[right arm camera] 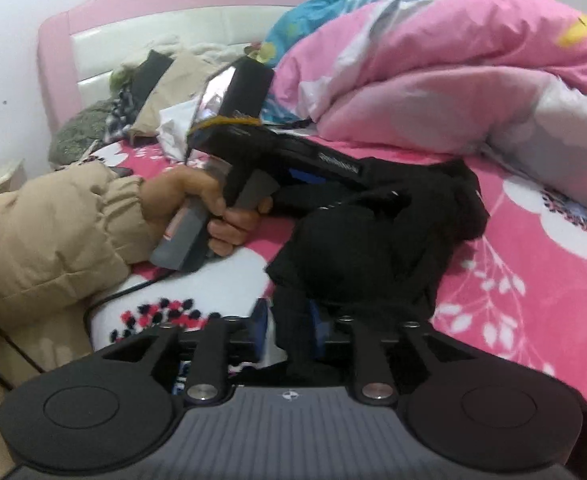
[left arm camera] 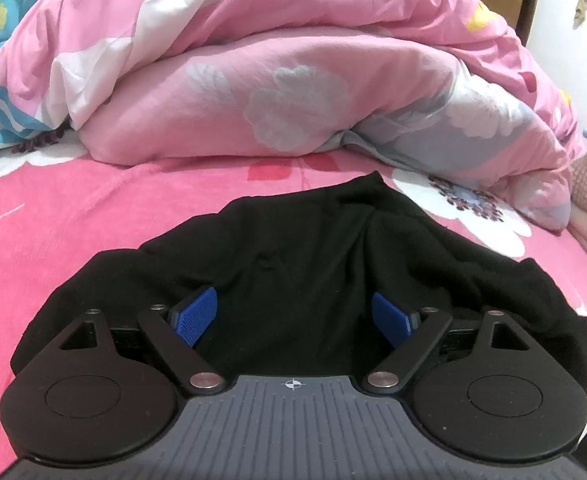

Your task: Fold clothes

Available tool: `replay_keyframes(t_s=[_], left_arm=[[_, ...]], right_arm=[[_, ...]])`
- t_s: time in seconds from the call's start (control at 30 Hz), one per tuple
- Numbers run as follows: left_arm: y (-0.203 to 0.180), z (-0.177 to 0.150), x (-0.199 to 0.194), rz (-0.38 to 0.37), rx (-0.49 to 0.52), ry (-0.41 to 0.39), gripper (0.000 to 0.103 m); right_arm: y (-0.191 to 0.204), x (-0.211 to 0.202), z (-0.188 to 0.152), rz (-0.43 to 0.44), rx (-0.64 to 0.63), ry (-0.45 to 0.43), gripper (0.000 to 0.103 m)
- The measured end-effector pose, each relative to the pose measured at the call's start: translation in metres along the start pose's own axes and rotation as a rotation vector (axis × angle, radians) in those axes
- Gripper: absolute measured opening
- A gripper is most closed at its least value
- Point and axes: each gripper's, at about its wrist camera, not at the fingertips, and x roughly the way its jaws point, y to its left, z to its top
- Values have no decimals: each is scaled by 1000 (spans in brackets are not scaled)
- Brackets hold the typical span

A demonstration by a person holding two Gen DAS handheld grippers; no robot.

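Note:
A black garment lies crumpled on the pink flowered bed sheet. My left gripper rests low over its near part, open, with the blue pads wide apart and black cloth lying loose between them. In the right wrist view the same garment is bunched in the middle of the bed. My right gripper is shut on a fold of its near edge, which stands pinched between the blue pads. A hand in a beige padded sleeve holds the left gripper's body against the garment's far side.
A big pink flowered quilt is heaped along the far side of the bed. Blue bedding lies behind it. Loose clothes are piled against the pink and white headboard. A black cable runs along the mattress edge at the left.

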Motion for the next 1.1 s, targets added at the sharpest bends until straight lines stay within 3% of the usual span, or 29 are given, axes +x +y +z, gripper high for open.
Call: replay_keyframes(t_s=[0.07, 0.27, 0.43, 0.7, 0.73, 0.8, 0.83, 0.87, 1.1], left_arm=[[-2, -1, 1, 5, 11, 2, 88], [-2, -1, 1, 5, 10, 2, 88], [-2, 0, 2, 6, 12, 3, 88], [-3, 0, 3, 13, 21, 10, 89], [-3, 0, 4, 13, 21, 11, 89], [-3, 0, 4, 14, 22, 13, 89], [-3, 0, 4, 15, 24, 13, 89], [-4, 0, 5, 16, 25, 14, 89], [-4, -1, 5, 19, 29, 14, 89]], right_arm=[[-4, -16, 5, 2, 17, -19, 44], [-40, -50, 28, 79, 178, -102, 45], [-90, -45, 41, 50, 328, -119, 45], [-168, 51, 37, 36, 607, 92, 46], [-169, 60, 37, 35, 602, 102, 43], [-165, 68, 40, 35, 578, 82, 29], [-163, 68, 41, 32, 570, 67, 16], [-160, 66, 43, 17, 551, 45, 12], [-136, 25, 67, -179, 358, -87, 9]])
